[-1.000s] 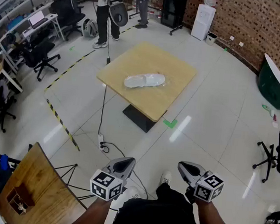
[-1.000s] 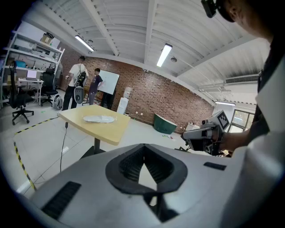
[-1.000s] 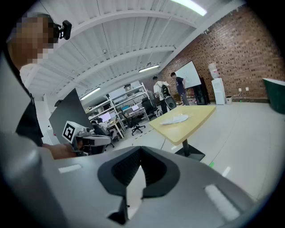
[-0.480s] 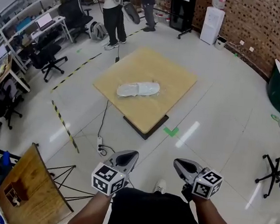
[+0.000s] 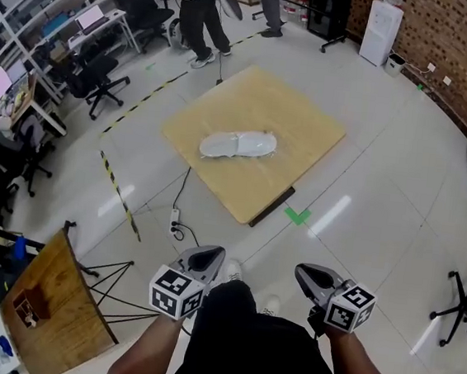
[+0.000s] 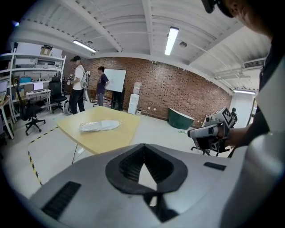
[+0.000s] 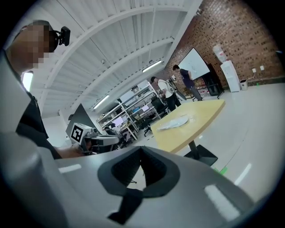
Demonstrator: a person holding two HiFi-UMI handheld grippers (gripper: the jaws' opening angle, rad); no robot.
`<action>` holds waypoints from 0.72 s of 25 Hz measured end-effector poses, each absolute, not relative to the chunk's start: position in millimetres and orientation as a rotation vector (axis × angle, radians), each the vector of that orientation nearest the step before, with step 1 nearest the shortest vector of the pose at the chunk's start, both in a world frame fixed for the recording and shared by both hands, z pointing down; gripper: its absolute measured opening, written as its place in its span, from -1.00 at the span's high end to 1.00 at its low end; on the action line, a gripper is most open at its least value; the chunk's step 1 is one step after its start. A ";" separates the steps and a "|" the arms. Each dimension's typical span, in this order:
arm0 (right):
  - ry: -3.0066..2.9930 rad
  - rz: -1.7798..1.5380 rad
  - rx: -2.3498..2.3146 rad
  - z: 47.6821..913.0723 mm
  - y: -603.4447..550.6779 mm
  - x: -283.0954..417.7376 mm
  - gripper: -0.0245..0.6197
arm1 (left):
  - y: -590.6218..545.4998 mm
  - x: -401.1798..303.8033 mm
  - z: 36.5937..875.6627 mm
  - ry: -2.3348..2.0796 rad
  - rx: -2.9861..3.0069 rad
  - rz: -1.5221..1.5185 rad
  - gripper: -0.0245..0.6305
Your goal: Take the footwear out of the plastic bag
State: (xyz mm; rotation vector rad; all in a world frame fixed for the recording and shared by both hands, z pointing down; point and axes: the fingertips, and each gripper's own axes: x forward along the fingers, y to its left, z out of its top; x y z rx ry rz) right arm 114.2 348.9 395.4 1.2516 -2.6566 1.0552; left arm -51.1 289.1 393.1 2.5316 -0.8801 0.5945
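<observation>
left tool (image 5: 209, 256) and right tool (image 5: 305, 273) are held clenched, empty; the plastic bag (image 5: 238, 144) on the worktop (image 5: 295, 118) is best approached squarely, tools opened.

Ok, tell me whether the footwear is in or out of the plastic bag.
In, it seems: the white footwear lies flat on the table with the glossy clear plastic bag around it.

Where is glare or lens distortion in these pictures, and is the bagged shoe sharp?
Head view: lamp glare streaks the glossy floor; the bagged shoe is small but fairly sharp. Left gripper view: strong fisheye bending, black corners, a bright ceiling lamp. Right gripper view: the same bending and black corners.
</observation>
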 end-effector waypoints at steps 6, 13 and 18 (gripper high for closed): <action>-2.606 1.061 1.231 405.3 284.7 124.7 0.92 | 223.5 -26.0 404.0 -0.821 2.537 0.613 0.90; -2.496 0.998 1.248 418.7 178.7 115.8 0.92 | 109.1 -26.6 416.2 -0.768 2.565 0.616 0.90; -2.400 0.990 1.296 442.0 116.8 108.4 0.92 | 29.8 -39.9 436.6 -0.749 2.644 0.636 0.90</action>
